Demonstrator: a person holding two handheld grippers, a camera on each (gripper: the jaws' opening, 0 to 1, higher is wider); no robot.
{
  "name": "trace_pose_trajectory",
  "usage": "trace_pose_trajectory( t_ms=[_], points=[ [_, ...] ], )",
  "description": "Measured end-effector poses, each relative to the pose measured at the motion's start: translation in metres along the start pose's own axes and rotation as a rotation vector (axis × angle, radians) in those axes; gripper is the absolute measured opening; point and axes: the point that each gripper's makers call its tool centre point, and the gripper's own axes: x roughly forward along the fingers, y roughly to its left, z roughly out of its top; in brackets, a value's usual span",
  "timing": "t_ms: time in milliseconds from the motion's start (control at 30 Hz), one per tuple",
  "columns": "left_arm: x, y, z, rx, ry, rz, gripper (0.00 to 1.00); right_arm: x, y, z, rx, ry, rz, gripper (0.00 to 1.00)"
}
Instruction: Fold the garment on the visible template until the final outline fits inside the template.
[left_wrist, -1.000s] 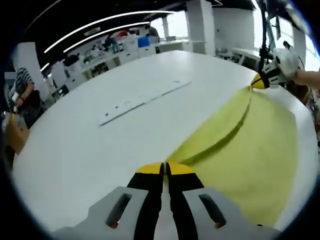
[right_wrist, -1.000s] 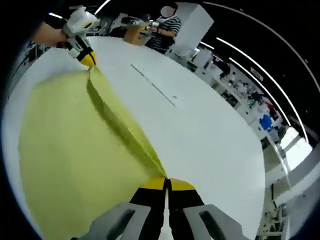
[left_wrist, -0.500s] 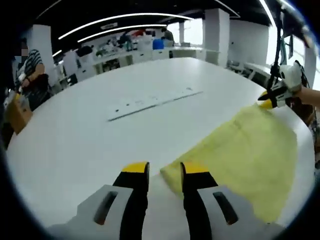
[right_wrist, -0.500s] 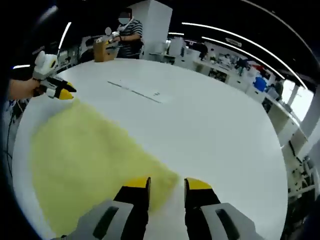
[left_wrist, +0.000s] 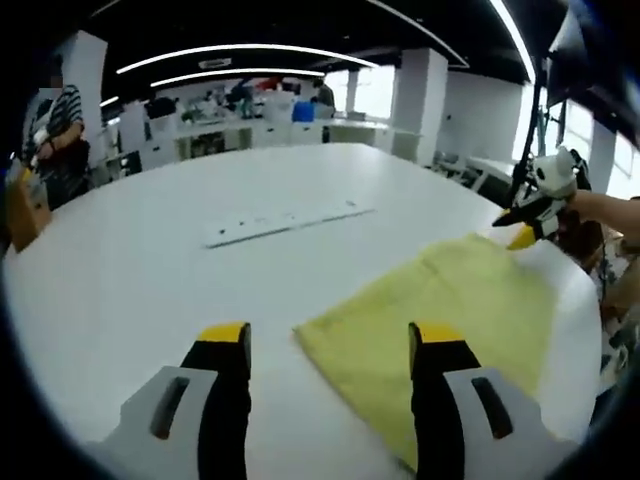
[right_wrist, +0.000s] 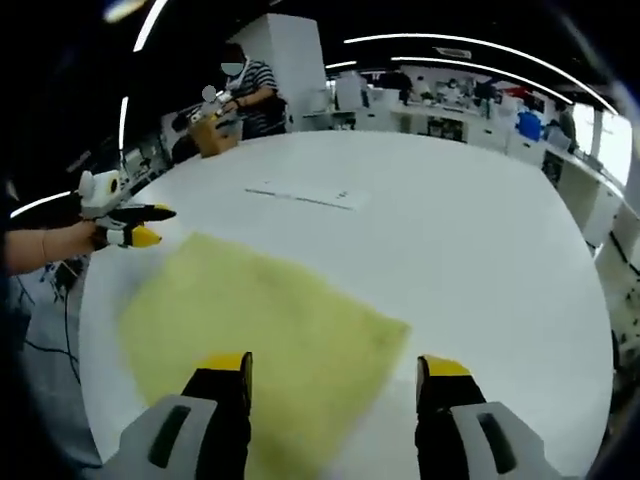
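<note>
**Yellow cloth lies flat while both your grippers stand wide apart**

While you hold both tools above the big white table (left_wrist: 150, 270), the yellow garment (left_wrist: 430, 320) lies flat on it. No jaw touches it.

Look at your left gripper view first. Your left gripper (left_wrist: 330, 345) has its two yellow-tipped jaws spread far apart. Nothing is between them but table and one corner of the yellow cloth. The corner sits just past the tips, nearer the right jaw. The cloth spreads away from there toward the right side of the table. At its far corner you can see your right gripper (left_wrist: 522, 225) held in your hand. It is at the edge of the cloth, and its jaws are parted with nothing in them. I cannot tell if it touches the cloth.

Now look at your right gripper view. The jaws of your right gripper (right_wrist: 335, 370) are spread wide too, and the cloth (right_wrist: 260, 330) lies under and between them. It looks like a flat four-sided shape. Your left gripper (right_wrist: 148, 225) is just beside the far left corner of the cloth, jaws parted and holding nothing.

A long pale strip (left_wrist: 285, 220) lies on the table, well apart from the cloth (right_wrist: 305, 196). A person in a striped shirt (right_wrist: 250, 85) stands past the far edge of the table, by a brown box (right_wrist: 212, 132).
</note>
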Motion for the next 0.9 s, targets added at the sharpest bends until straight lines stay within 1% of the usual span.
trace_pose_trajectory(
  t_ms=[100, 267, 367, 500, 600, 700, 900],
  points=[
    [-0.007, -0.003, -0.001, -0.001, -0.015, -0.014, 0.68, -0.007, 0.009, -0.005, -0.008, 0.001, 0.025, 0.7],
    [-0.023, -0.015, -0.011, -0.001, -0.01, -0.059, 0.72, -0.022, 0.025, -0.015, -0.025, 0.006, 0.055, 0.76],
    [-0.032, -0.021, -0.015, -0.003, -0.01, -0.071, 0.73, -0.03, 0.034, -0.023, -0.028, 0.008, 0.074, 0.77],
    [-0.042, -0.028, -0.019, -0.015, -0.017, -0.089, 0.74, -0.042, 0.042, -0.036, -0.031, 0.021, 0.083, 0.77],
    [-0.049, -0.033, -0.025, -0.016, -0.011, -0.106, 0.73, -0.05, 0.045, -0.045, -0.027, 0.027, 0.087, 0.75],
    [-0.057, -0.038, -0.034, 0.008, 0.012, -0.11, 0.71, -0.057, 0.048, -0.053, -0.02, 0.032, 0.09, 0.75],
    [-0.071, -0.048, -0.046, 0.031, 0.031, -0.124, 0.69, -0.07, 0.055, -0.067, -0.013, 0.028, 0.102, 0.73]
  ],
)
